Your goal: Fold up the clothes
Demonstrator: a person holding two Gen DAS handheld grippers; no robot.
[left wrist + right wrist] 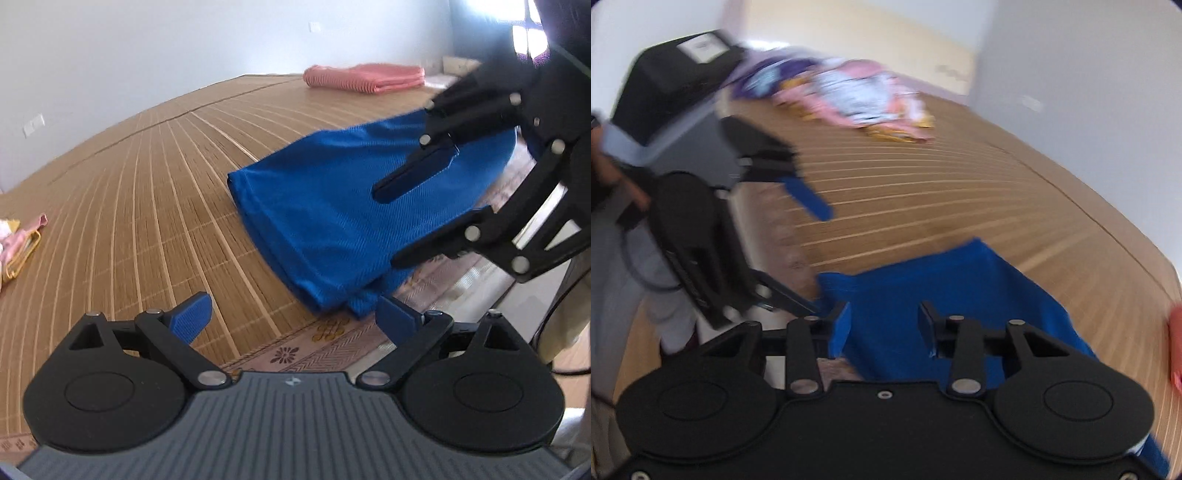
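Note:
A blue garment (332, 206) lies folded on the bamboo mat (147, 184), close to the mat's near edge. My left gripper (295, 315) stands open just short of the garment's near corner, with nothing between its blue pads (192, 317). My right gripper (391, 227) comes in from the right and hovers over the garment, its jaws apart and pinching no cloth. In the right wrist view, which is blurred, the right gripper (882, 325) is above the blue garment (960, 291), and the left gripper (801, 251) is at the left with its fingers spread.
A folded pink striped cloth (364, 77) lies at the far side of the mat. A loose heap of pink, white and yellow clothes (857, 96) sits at another corner. The mat's patterned border (295, 350) runs along the near edge. A person's hand (609, 177) holds the left gripper.

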